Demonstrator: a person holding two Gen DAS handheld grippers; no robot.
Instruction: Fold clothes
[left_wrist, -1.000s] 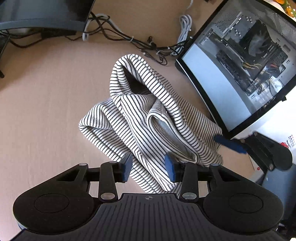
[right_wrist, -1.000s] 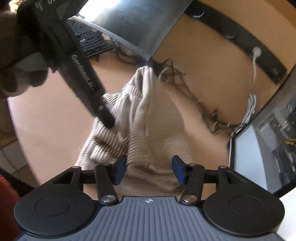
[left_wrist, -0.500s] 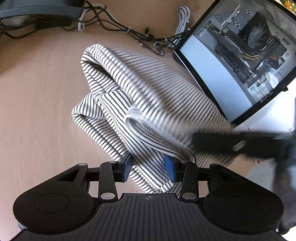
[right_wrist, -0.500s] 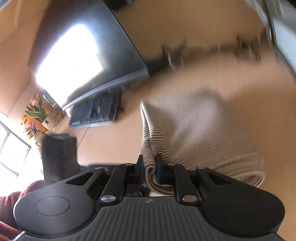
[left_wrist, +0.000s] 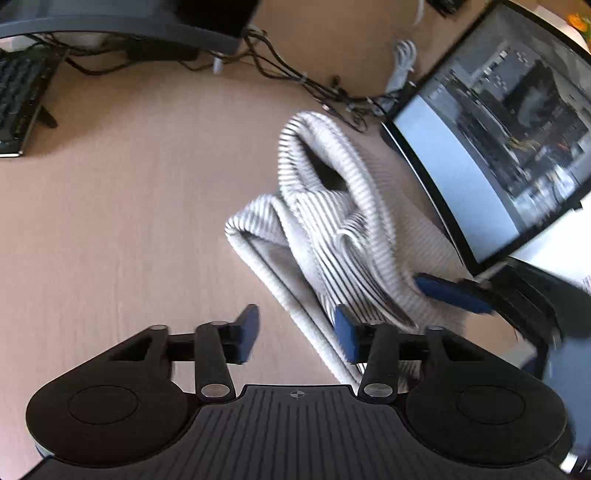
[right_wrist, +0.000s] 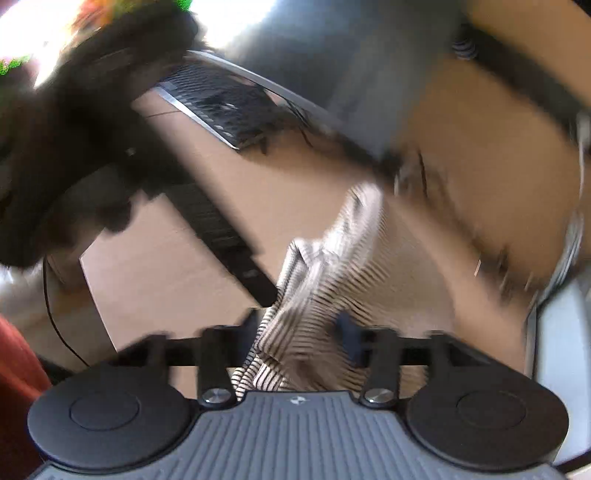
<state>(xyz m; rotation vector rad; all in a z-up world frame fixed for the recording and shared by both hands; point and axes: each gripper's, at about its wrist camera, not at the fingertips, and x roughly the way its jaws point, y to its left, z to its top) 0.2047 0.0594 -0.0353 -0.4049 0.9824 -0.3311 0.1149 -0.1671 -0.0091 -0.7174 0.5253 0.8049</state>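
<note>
The tan counter is carrying a striped garment, bunched in loose folds beside a computer case. A keyboard is lying at the far left. The left gripper is hovering with fingers apart over the garment's near edge, gripping nothing. The right gripper is opening its 2 fingers, with striped cloth lying loosely between them.

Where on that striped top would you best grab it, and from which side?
Probably the flat bottom edge of the striped top, approached from the bare desk side. That edge lies straight, thin and exposed there, whereas the middle is bunched into thick folds and the far side crowds the monitor.
</note>
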